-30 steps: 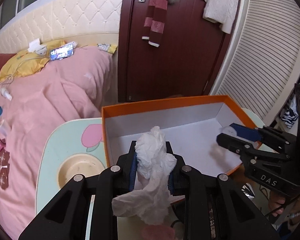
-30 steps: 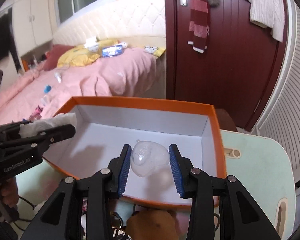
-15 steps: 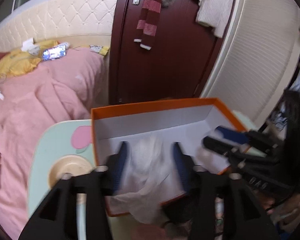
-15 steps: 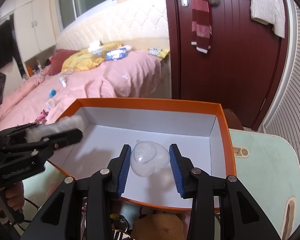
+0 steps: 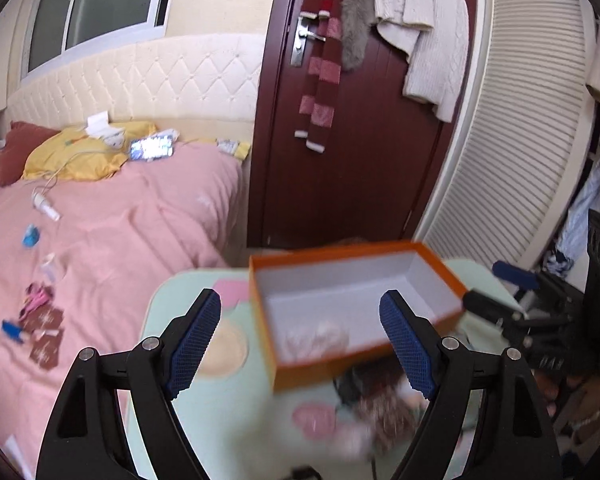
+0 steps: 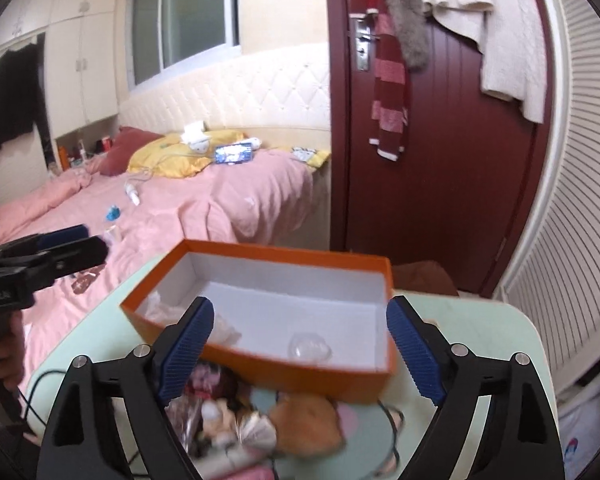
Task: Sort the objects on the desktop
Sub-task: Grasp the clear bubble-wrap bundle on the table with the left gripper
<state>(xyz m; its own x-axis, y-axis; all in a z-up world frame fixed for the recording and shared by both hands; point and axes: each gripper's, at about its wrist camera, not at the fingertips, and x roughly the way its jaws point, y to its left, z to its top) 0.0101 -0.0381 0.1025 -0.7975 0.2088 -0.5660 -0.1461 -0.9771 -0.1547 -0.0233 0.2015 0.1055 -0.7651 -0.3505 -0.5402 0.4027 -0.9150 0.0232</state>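
An orange box point(image 5: 364, 362) with a white inside stands on the pale green table point(image 5: 180, 304). A crumpled white tissue point(image 5: 320, 336) lies in its near left part; it also shows in the right wrist view point(image 6: 160, 308). A clear heart-shaped plastic piece point(image 6: 309, 347) lies in the box point(image 6: 300, 378) near the right. My left gripper point(image 5: 300, 338) is open and empty, raised in front of the box. My right gripper point(image 6: 300, 346) is open and empty, raised before the box.
A blurred heap of small things point(image 6: 236, 412) and a brown plush piece point(image 6: 304, 420) lie on the table point(image 6: 480, 320) in front of the box. A pink bed point(image 5: 100, 240) lies left, a dark red door point(image 5: 340, 160) behind. The other gripper point(image 5: 512, 312) shows at right.
Both grippers opened and let go: the tissue and the clear heart piece now lie in the box. Both grippers pulled back and up from the box.
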